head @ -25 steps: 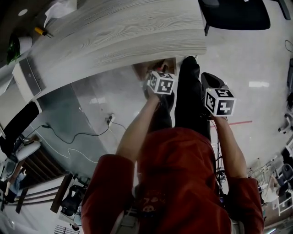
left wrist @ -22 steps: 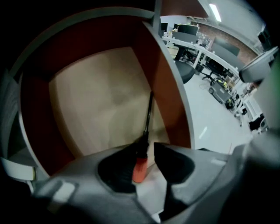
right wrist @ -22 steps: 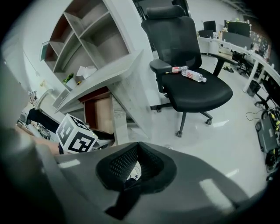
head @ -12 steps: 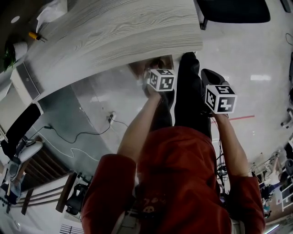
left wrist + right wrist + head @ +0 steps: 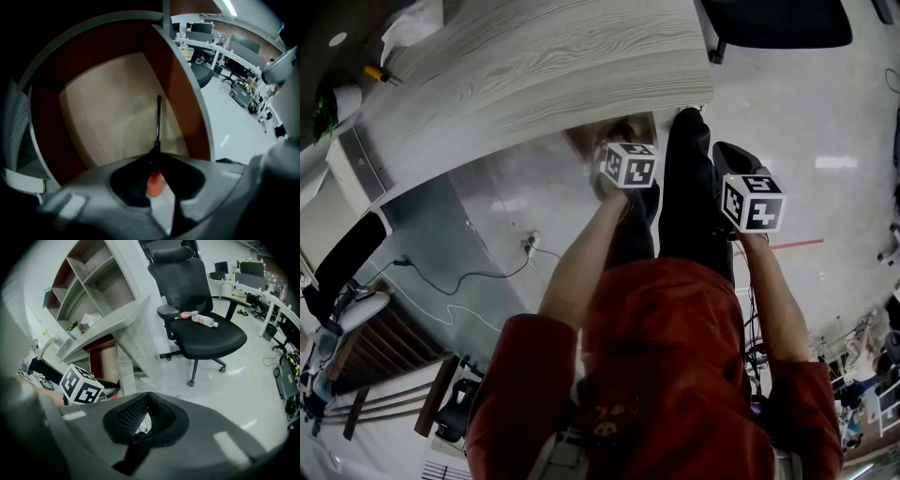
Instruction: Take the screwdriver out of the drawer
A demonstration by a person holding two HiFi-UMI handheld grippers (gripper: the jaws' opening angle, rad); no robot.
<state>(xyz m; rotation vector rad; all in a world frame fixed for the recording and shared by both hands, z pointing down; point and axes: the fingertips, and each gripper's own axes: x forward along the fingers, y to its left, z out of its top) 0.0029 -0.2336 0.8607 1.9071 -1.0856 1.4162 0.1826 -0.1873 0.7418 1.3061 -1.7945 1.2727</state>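
Observation:
The drawer (image 5: 108,112) stands open under the desk, with red-brown walls and a pale wooden bottom. In it lies the screwdriver (image 5: 158,122), its dark shaft pointing away from me and its orange handle (image 5: 155,183) toward me. My left gripper (image 5: 154,157) points steeply down into the drawer. Its jaws are closing with the screwdriver between them, and the tips touch it where the shaft meets the handle. In the head view its marker cube (image 5: 628,165) sits at the drawer's mouth (image 5: 614,136). My right gripper (image 5: 147,397) is shut with nothing in it, and hangs beside the left one (image 5: 82,385).
The grey wood-grain desk top (image 5: 534,66) overhangs the drawer. A black office chair (image 5: 201,329) with two bottles (image 5: 199,318) on its seat stands on the glossy floor to the right. Shelves (image 5: 89,282) rise behind the desk. Cables (image 5: 459,277) trail on the floor.
Both marker cubes stay where they were in the head view. Only the head camera has shifted a little.

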